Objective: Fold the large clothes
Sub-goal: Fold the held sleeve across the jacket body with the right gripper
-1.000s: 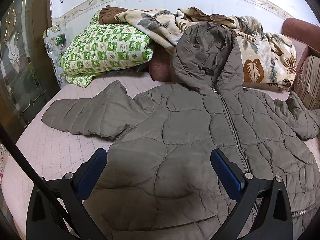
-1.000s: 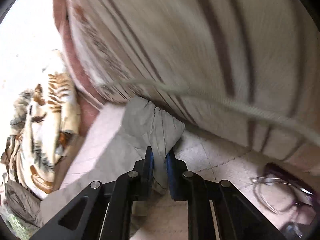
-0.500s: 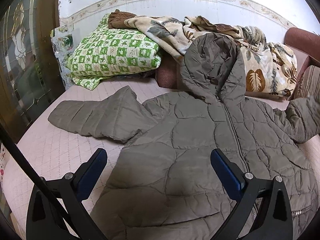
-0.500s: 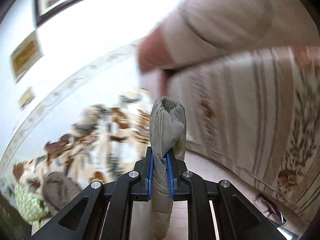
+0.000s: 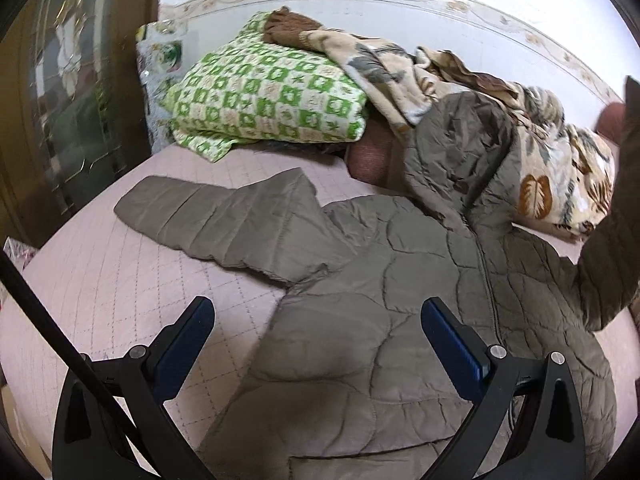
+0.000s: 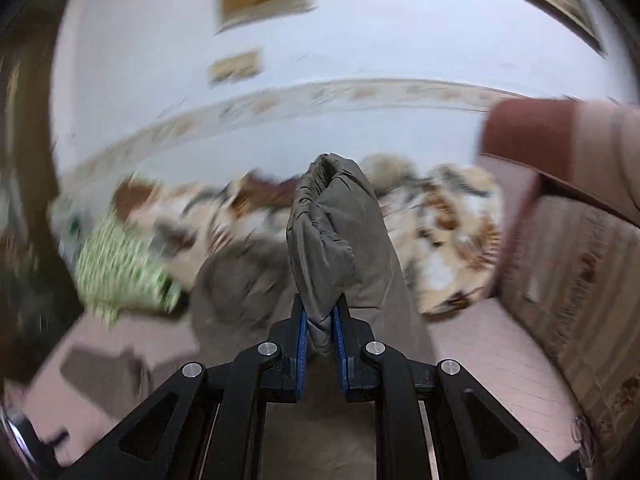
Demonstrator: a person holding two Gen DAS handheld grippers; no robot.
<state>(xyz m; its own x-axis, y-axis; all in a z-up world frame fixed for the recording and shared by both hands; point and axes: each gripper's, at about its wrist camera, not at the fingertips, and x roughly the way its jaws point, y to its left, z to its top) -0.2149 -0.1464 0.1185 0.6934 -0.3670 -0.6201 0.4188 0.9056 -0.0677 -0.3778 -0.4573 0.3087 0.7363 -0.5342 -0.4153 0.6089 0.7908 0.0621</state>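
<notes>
We had the jacket spread front-up on the bed, its hood propped against the blanket and the green checked pillow lying near the head of the bed. Our right gripper had its jaws clamped on the cuff of the right sleeve, which stood lifted off the bed at the jacket's right side. The left sleeve lay flat, stretched out toward the left. Our left gripper hung above the lower left part of the jacket with its jaws wide apart and nothing between them.

As we judged it, the step in hand was folding the right sleeve across the chest. To do it well, we would carry the cuff low and straight over the zipper, so that the crease fell at the shoulder seam and not partway down the body. The padded fabric looked springy, so we would lay the sleeve down with a little tension and release only once it rested flat. The free left gripper could press the body near the hem to keep the jacket from sliding on the quilted cover.
</notes>
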